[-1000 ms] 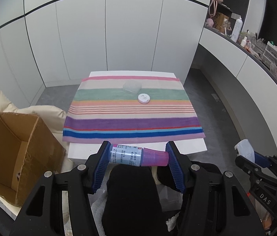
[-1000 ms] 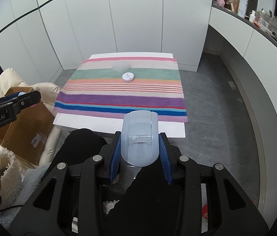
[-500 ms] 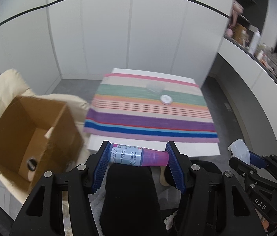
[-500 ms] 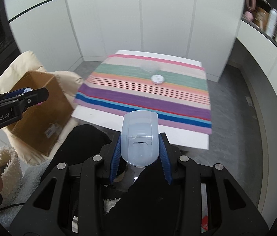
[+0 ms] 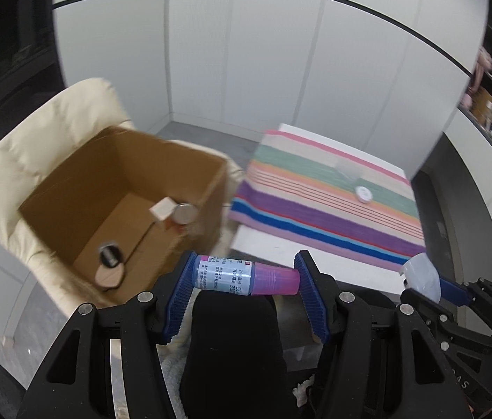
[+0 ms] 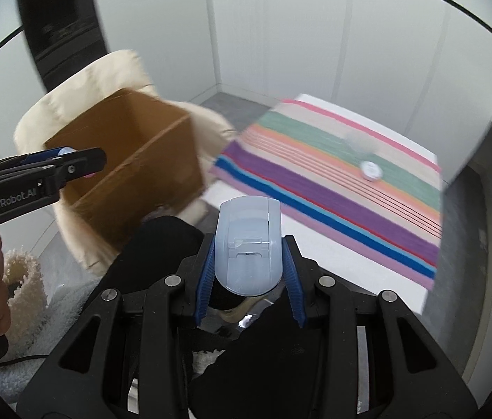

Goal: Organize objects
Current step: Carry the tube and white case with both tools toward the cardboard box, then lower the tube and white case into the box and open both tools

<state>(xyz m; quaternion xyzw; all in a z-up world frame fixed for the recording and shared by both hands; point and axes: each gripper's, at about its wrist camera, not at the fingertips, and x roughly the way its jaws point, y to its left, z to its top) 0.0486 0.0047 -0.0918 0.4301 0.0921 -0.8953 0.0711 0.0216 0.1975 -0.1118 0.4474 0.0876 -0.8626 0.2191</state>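
Observation:
My left gripper (image 5: 246,281) is shut on a small bottle (image 5: 242,276) with a blue label and a pink cap, held sideways between the blue pads. An open cardboard box (image 5: 116,188) on a cream cushioned chair lies just ahead to the left; several small items lie in it. My right gripper (image 6: 248,256) is shut on a translucent pale-blue plastic case (image 6: 248,244). The box also shows in the right wrist view (image 6: 134,171), with the left gripper (image 6: 71,164) over its near edge.
A white table with a striped cloth (image 5: 326,202) stands to the right, bearing a small round white tin (image 5: 364,193) and a clear lid behind it. White cabinet walls stand behind. The person's black-clad legs are below both grippers.
Both grippers have swung left, away from the table and toward the cardboard box, which now fills the left of both views. Both holds are unchanged.

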